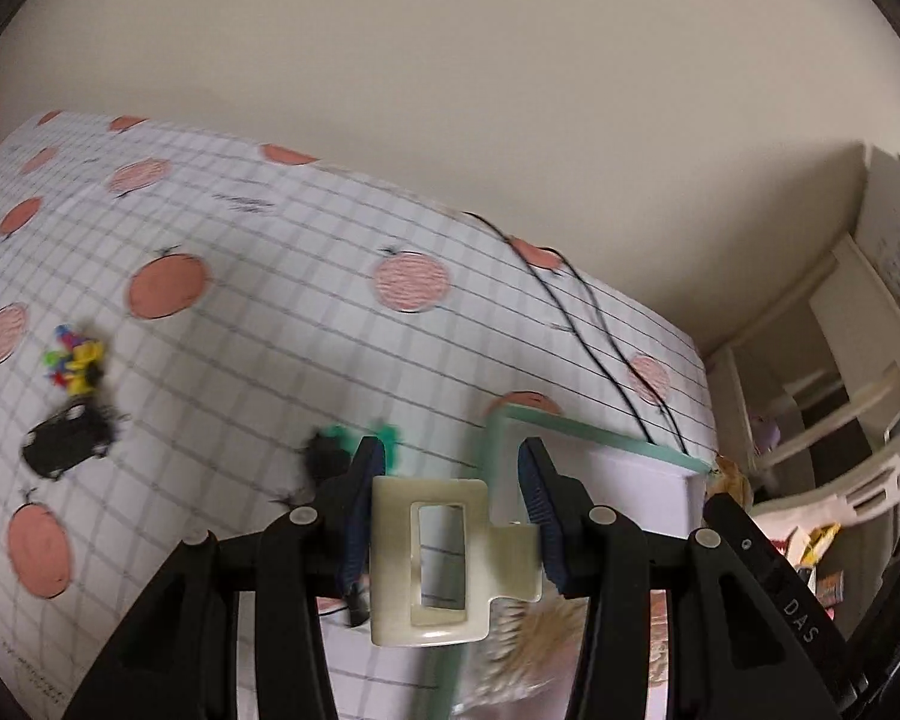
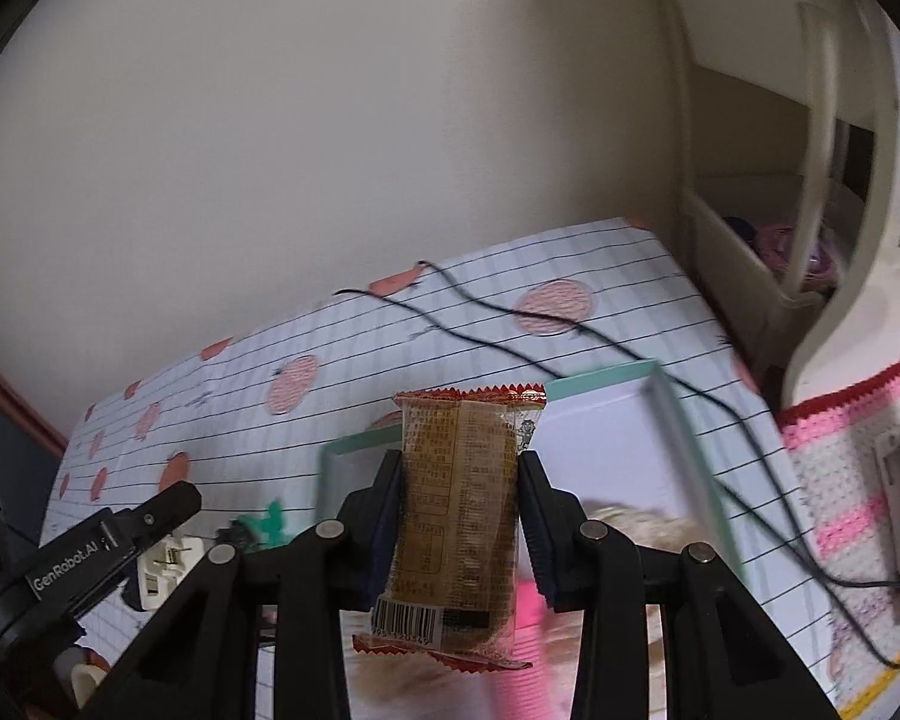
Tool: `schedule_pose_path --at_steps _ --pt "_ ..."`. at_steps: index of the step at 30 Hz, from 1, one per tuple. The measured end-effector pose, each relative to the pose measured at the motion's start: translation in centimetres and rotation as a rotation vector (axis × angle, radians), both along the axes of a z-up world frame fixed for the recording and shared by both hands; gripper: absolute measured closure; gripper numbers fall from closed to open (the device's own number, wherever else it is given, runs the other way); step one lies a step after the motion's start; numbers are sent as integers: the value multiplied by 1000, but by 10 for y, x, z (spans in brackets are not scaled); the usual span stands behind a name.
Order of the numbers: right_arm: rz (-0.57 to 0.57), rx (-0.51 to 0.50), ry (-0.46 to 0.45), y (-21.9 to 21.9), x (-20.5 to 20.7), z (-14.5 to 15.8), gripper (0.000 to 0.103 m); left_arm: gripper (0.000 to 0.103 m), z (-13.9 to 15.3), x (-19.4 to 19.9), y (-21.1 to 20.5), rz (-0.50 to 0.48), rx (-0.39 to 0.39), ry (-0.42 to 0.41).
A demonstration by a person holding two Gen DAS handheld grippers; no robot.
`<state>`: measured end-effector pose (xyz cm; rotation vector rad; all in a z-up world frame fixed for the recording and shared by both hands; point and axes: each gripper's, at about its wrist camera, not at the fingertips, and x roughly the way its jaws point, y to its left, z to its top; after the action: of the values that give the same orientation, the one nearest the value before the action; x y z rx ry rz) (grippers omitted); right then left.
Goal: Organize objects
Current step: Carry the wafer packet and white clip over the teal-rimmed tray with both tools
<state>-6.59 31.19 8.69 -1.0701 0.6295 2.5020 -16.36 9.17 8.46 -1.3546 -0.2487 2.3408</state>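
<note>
**Both grippers loaded above the box, with loose items left on the worktop**

A worktop (image 1: 258,276) covered in a gridded cloth with pink circles is seen tilted in both wrist views. The left gripper (image 1: 450,531) is seen with a cream hair claw clip (image 1: 432,558) between its jaws; the clip is pressed against the left jaw, and whether the right jaw touches it cannot be told. The right gripper (image 2: 459,528) is clamped on a brown snack packet (image 2: 459,516) in a clear wrapper with red crimped ends, held upright with its barcode at the bottom.

Just beyond both grippers a shallow white box with a teal rim (image 2: 672,420) is seen on the worktop. Blurred things, something beige and fluffy and something pink, appear to lie in it already, so some sorting is judged to be done.

Left out on the cloth, well apart from the box, are a black toy car (image 1: 66,441), a small heap of coloured pieces (image 1: 75,357) and a green and black item (image 1: 354,450) near the left jaw. A black cable (image 2: 570,348) is draped across the cloth and over the box rim. The task is judged to be partway through: the two held things are not yet placed, and the loose items remain to be gathered
</note>
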Motion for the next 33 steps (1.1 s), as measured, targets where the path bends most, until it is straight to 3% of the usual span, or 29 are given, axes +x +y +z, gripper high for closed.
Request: schedule_pose_path --at_steps 4,10,20,33 --pt "-37 21 -18 19 8 -4 64 55 -4 7 25 -62 8 16" --pt "-68 49 -50 35 12 -11 64 55 -21 15 62 -157 -61 38" --pt "-51 83 -100 30 6 -26 64 55 -47 14 75 -179 -71 11" --pt "-23 112 -163 20 -3 -48 64 55 -58 14 75 -184 -70 -20"
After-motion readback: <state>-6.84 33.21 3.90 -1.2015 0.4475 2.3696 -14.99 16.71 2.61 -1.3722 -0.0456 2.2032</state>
